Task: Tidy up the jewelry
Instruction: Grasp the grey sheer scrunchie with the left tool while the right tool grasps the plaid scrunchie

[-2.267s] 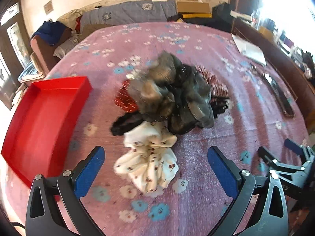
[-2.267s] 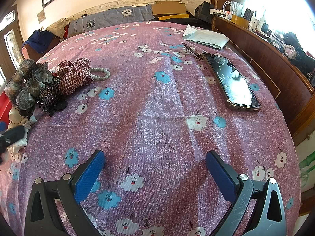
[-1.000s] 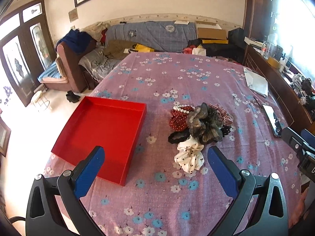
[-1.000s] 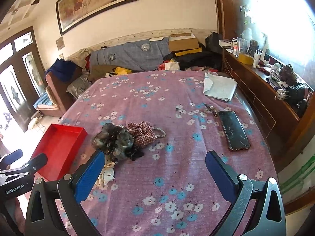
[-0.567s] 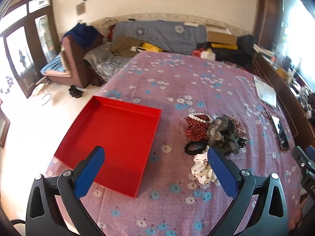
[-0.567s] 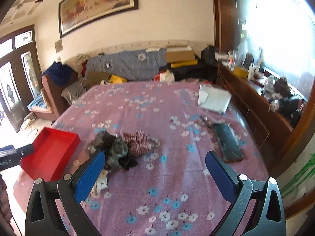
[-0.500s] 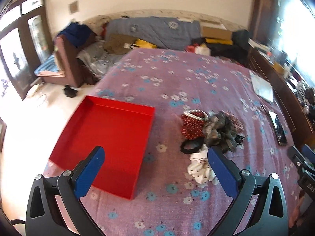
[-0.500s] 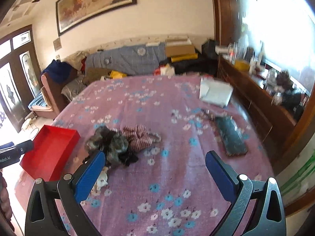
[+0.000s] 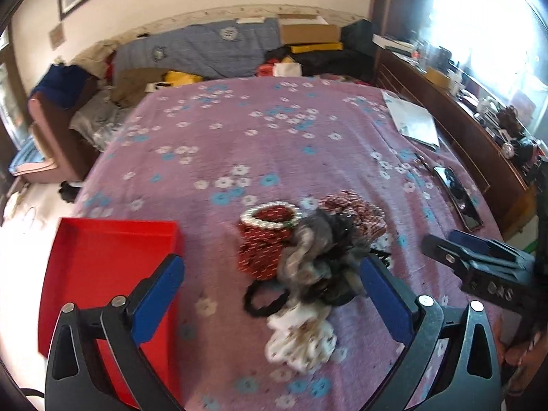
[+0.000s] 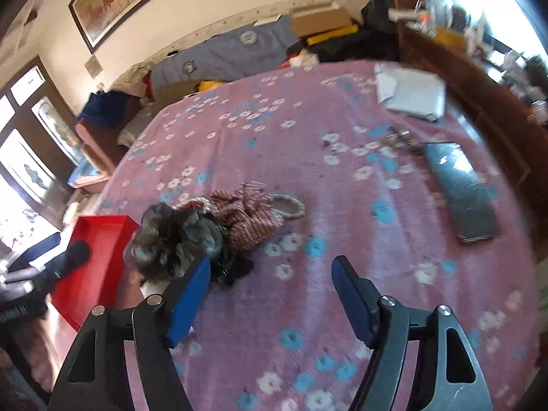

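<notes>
The pile of hair ties and bracelets lies bunched on the flowered purple cloth of the bed, and the coming move turns on how that heap sits between the two tools. Its near end is a white spotted scrunchie with a black elastic loop beside it; above these sit a grey ruffled scrunchie, a red band edged with pearl beads and a checked scrunchie, so the heap runs roughly away from the left camera. The red tray, open and seemingly with nothing in it, lies to the pile's left, close beside it but not touching. The left tool has its blue pads set wide apart, nothing between them pressed, and the heap lies straight ahead and a little right of its centre line; this hand looks the nearer and better aligned. From the right wrist the same heap sits off to the left of the right tool, by its left pad, with a bead bracelet trailing out at the far side. That tool's jaws are closing on air, only bare cloth between them. A phone lies well apart to the right.
</notes>
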Available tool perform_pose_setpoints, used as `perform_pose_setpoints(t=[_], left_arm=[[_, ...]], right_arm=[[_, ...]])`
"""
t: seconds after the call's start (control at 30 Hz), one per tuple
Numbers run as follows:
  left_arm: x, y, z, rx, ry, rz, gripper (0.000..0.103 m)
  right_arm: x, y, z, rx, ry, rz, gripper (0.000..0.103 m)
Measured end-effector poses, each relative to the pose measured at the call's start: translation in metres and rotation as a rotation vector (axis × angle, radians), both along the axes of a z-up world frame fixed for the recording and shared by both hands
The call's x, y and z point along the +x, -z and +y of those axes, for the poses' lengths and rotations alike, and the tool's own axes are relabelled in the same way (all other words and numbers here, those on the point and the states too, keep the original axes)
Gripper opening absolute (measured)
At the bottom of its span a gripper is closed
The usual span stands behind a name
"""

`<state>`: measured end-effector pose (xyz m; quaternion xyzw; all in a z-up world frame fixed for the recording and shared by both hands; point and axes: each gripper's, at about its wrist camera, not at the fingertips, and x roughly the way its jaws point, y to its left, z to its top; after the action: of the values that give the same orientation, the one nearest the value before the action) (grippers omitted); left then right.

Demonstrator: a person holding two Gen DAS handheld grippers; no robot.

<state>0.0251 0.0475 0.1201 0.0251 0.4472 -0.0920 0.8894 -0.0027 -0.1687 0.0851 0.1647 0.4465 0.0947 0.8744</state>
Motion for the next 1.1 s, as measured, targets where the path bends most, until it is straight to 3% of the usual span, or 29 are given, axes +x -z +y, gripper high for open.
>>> perform_pose_setpoints(t=[0.07, 0.23, 0.4, 0.47, 0.53, 0.57, 0.63, 0.73, 0.77, 0.87, 1.1], left_arm=[[0.009, 0.009, -0.006, -0.011, 0.018, 0.023, 0.095], [0.033, 0.036, -0.020, -0.033, 0.052, 0.115, 0.067], [0.040, 0.048, -0.028, -0.057, 0.061, 0.142, 0.064], [0.041, 0.050, -0.030, -0.065, 0.061, 0.153, 0.053], [0.042, 0.054, -0.032, -0.072, 0.059, 0.175, 0.021], [0.043, 0.055, -0.032, -0.076, 0.058, 0.186, 0.015], [0.041, 0.053, -0.032, -0.094, 0.056, 0.190, 0.012], [0.033, 0.042, -0.030, -0.103, 0.055, 0.171, 0.011], [0.030, 0.037, -0.029, -0.110, 0.055, 0.161, 0.011], [0.019, 0.016, -0.025, -0.126, 0.054, 0.123, 0.011], [-0.007, -0.030, -0.001, -0.162, 0.023, 0.032, 0.011]], right_arm=[[0.020, 0.009, -0.002, 0.060, -0.018, 0.025, 0.074], [0.055, 0.023, -0.002, 0.149, -0.037, 0.074, 0.073], [0.083, 0.037, 0.001, 0.203, -0.054, 0.117, 0.073], [0.091, 0.045, 0.004, 0.218, -0.060, 0.136, 0.073], [0.097, 0.050, 0.007, 0.227, -0.068, 0.141, 0.072], [0.099, 0.052, 0.010, 0.227, -0.074, 0.146, 0.070], [0.102, 0.058, 0.016, 0.228, -0.088, 0.164, 0.055], [0.105, 0.065, 0.020, 0.232, -0.108, 0.188, 0.017], [0.106, 0.066, 0.021, 0.234, -0.108, 0.191, 0.012], [0.100, 0.061, 0.018, 0.233, -0.108, 0.178, 0.007], [0.081, 0.028, 0.013, 0.197, -0.117, 0.097, 0.005]])
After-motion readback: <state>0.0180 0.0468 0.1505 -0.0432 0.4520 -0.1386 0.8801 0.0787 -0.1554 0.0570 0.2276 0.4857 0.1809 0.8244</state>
